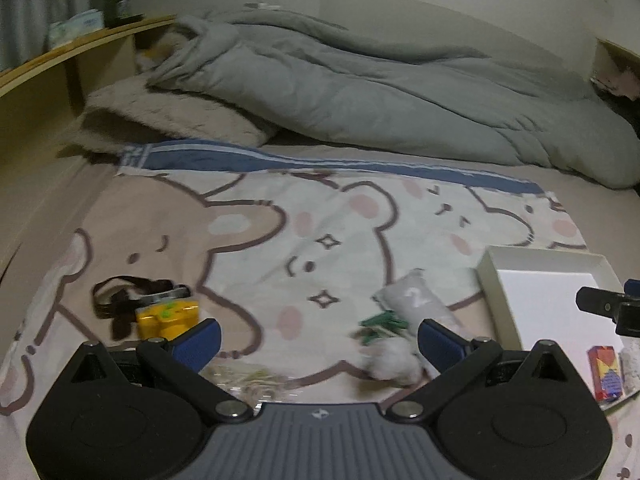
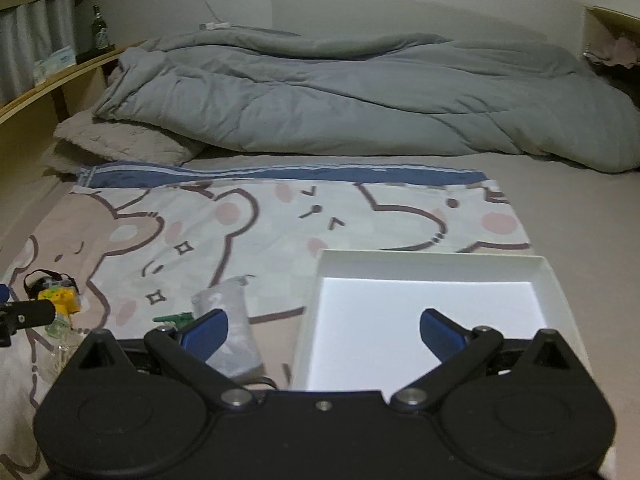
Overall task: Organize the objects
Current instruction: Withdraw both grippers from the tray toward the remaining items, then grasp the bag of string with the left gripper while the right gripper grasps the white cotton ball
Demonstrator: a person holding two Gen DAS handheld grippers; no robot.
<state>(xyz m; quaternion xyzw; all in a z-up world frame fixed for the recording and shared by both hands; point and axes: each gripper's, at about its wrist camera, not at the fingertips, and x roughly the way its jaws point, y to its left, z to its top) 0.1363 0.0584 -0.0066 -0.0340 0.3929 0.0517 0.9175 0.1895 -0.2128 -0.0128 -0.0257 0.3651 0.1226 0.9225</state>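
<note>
Both grippers hung low over a bed spread with a bear-print blanket (image 1: 320, 216). The left gripper (image 1: 319, 334) had its blue fingers spread wide with nothing between them; just ahead of its right finger lay a white fluffy ball (image 1: 394, 362), a green clip (image 1: 384, 324) and a grey tube (image 1: 418, 298), close together near the blanket's front edge. Toward the blanket's left edge sat a yellow toy (image 1: 168, 316) touching a dark strap (image 1: 120, 300). The right gripper (image 2: 323, 330) was likewise wide open and held nothing, poised above the white box (image 2: 552, 280) at the blanket's right edge. Inside the box's near corner stood a small colourful carton (image 1: 606, 372). A rumpled grey duvet (image 2: 340, 92) lay along the far side of the bed.
</note>
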